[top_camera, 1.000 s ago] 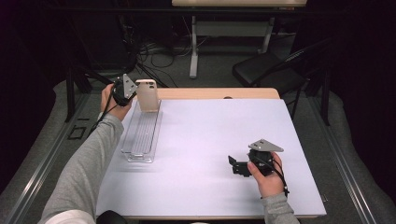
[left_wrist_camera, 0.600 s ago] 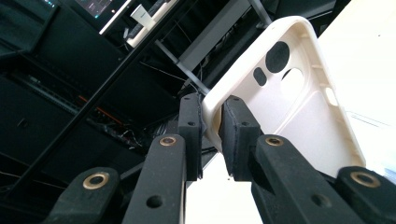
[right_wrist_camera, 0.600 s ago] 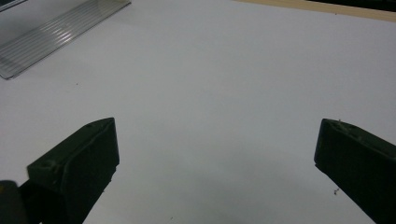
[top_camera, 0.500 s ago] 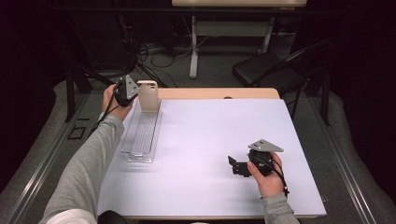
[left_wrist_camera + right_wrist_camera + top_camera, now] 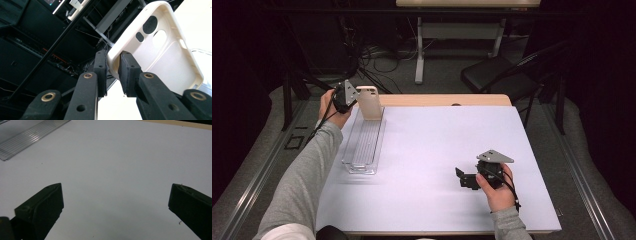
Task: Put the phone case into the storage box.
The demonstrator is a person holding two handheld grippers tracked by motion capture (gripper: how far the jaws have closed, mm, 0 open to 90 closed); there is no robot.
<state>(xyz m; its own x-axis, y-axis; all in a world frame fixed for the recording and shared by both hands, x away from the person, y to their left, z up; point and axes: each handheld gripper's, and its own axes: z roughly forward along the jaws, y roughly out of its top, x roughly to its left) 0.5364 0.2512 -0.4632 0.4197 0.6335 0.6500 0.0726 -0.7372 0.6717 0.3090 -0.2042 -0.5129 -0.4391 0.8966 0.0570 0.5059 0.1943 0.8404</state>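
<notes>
Left gripper view: we see the left gripper (image 5: pixel 113 72) with fingers just easing apart, the cream phone case (image 5: pixel 160 50) rim between them, upright over the clear tray (image 5: pixel 362 145) (far end); right gripper (image 5: pixel 467 178) fingers wide apart above the tabletop (image 5: pixel 437 150)

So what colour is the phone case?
Cream, a pale off-white phone case; it shows best in the left gripper view.

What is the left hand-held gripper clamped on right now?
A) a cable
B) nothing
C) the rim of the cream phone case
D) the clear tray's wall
C: in the left gripper view the left hand-held gripper pinches the rim of the cream phone case.
</notes>
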